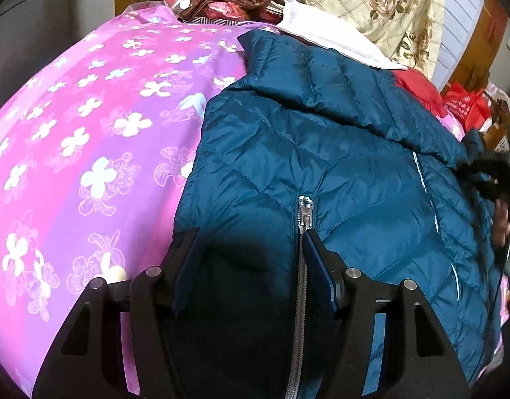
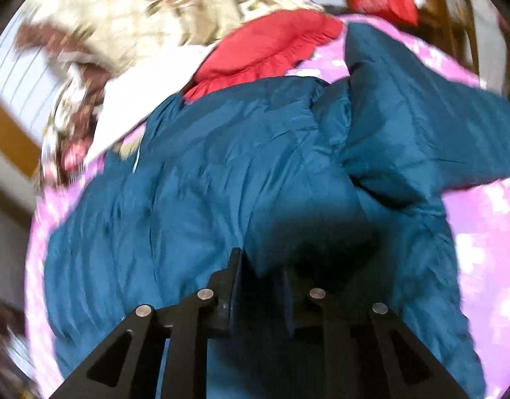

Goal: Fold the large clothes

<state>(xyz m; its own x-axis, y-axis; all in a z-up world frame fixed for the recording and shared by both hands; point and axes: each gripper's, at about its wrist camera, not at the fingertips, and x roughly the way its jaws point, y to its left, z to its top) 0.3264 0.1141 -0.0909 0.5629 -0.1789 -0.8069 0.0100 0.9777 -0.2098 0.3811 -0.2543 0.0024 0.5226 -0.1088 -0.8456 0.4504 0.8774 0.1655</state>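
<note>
A teal quilted down jacket (image 1: 321, 153) lies on a pink flowered bedsheet (image 1: 88, 133), its silver zipper (image 1: 304, 219) running toward me. My left gripper (image 1: 251, 236) is open, its jaws spread over the jacket's lower front beside the zipper. In the right wrist view, which is blurred, the same jacket (image 2: 205, 173) fills the middle with one sleeve (image 2: 404, 116) spread to the right. My right gripper (image 2: 261, 266) is shut on a fold of the jacket's fabric. The right gripper also shows at the right edge of the left wrist view (image 1: 501, 179).
A red ruffled cushion (image 2: 271, 46), a white cloth (image 1: 338, 40) and a cream rose-patterned quilt (image 1: 381, 3) are piled at the head of the bed. A red bag (image 1: 467, 106) and wooden furniture stand beyond the bed's right side.
</note>
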